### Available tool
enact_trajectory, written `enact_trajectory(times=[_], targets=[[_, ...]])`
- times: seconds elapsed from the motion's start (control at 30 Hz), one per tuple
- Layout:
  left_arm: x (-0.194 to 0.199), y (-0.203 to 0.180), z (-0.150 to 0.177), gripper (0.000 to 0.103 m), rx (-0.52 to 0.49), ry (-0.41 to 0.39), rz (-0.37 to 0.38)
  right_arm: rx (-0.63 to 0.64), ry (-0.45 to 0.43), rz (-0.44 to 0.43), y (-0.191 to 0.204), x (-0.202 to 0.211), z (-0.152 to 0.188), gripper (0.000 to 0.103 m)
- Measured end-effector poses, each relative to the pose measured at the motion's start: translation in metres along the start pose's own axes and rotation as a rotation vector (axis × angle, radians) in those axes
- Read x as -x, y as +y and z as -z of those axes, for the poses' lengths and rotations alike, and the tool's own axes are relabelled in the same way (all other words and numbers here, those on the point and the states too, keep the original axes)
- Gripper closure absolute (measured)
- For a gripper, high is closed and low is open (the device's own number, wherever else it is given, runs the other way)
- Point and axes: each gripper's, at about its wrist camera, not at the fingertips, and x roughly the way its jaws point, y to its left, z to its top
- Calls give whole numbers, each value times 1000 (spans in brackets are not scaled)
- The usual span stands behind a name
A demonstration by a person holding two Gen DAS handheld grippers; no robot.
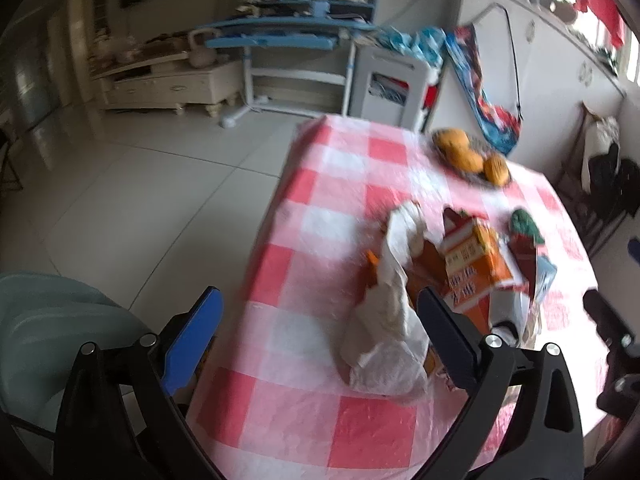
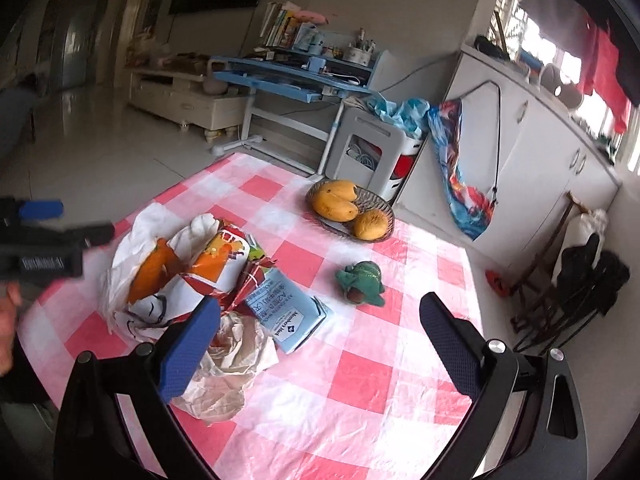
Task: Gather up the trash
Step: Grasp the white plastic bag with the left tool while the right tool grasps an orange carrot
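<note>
left tongs (image 1: pixel 320 336) released, at table (image 2: pixel 360 380) edge | right tongs (image 2: pixel 320 328) released, bare cloth ahead | blue box (image 2: pixel 288 316): "Member's Mark"

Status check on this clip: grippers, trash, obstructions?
Left gripper open, empty, over the table edge. Right gripper open, empty. Trash pile loose on the checked cloth. Mango basket stands apart; nothing blocks.

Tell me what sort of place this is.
Most likely a home living or dining room. A table with a checked cloth holds a basket of mangoes, a blue study desk stacked with books stands by the wall, and a low TV cabinet sits under a dark screen.
</note>
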Motion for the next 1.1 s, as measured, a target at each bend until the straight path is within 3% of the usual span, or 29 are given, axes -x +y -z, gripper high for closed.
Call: enact_trajectory(times=[0.3,0.37,0.5,0.6,0.87,1.03,1.07,1.1], targets=[[-24,-14,-3,12,-49,47,-11,-28,-7,1,4,-2,-2,8],[-28,-10,-5,29,-27,70,29,-61,-5,-6,9,1,3,8],[-32,-4,-5,78,1,114,101,-129,5,-44,7,0,5,8],[-32,0,-5,91,23,126,145,-153,3,-71,10,0,4,8],[7,31,-23,93,120,-50,123,-151,-98,-160,34,14,-7,8],[26,58,-30,93,218,-117,122,-49,-106,-306,82,8,-19,8],[30,63,-30,93,235,-129,125,-33,-95,-339,91,4,-21,12],[34,67,-31,93,249,-142,125,-20,-81,-370,99,0,-21,23]])
